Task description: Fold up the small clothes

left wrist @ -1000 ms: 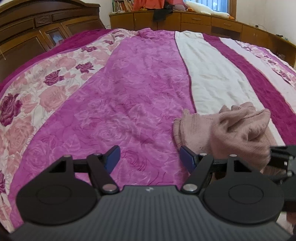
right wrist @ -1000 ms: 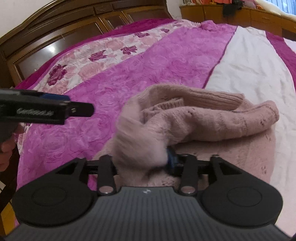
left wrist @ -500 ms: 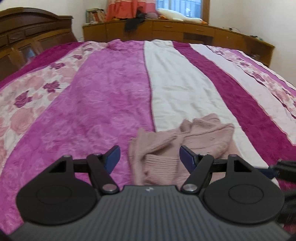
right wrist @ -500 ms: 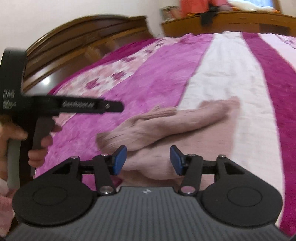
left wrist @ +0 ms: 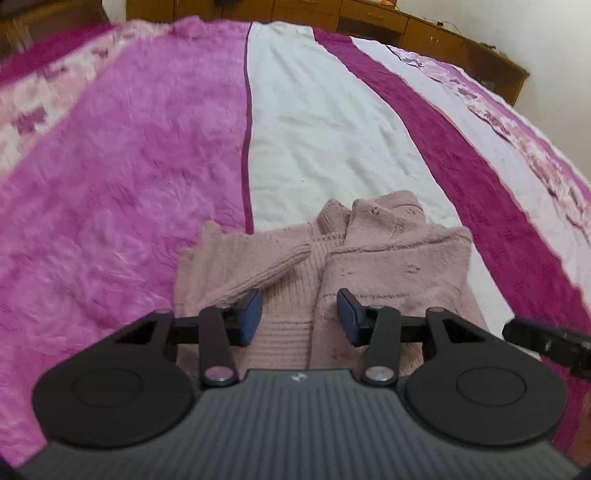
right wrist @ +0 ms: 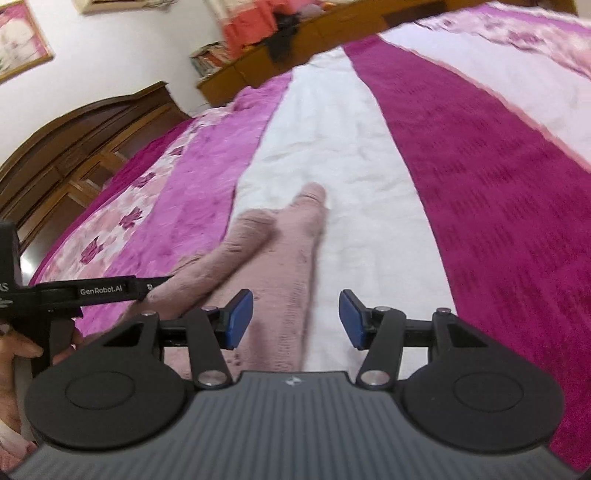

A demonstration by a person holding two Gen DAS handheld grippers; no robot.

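A dusty-pink knit sweater (left wrist: 332, 258) lies folded on the bed, its sleeves crossed over the body. My left gripper (left wrist: 300, 315) hangs low over the sweater's near hem; its jaws are closing, the knit lies beneath and between them, and the pads are not pressing on it. In the right wrist view the sweater (right wrist: 273, 251) stretches away from me. My right gripper (right wrist: 295, 319) stands open over the sweater's right edge and holds nothing. The left gripper (right wrist: 107, 290) reaches in from the left, held by a hand (right wrist: 14, 350).
The bed carries a striped quilt (left wrist: 314, 122) in magenta, white and floral bands. A dark wooden headboard (right wrist: 74, 147) stands to the left, and low wooden cabinets (left wrist: 424, 26) run along the far wall. The right gripper's tip (left wrist: 546, 338) shows at the right.
The right gripper has let go of the sweater's fold, rolled and drawn back to the right. The left gripper has swung right over the sweater's near hem, tipped down, and its jaws have narrowed.
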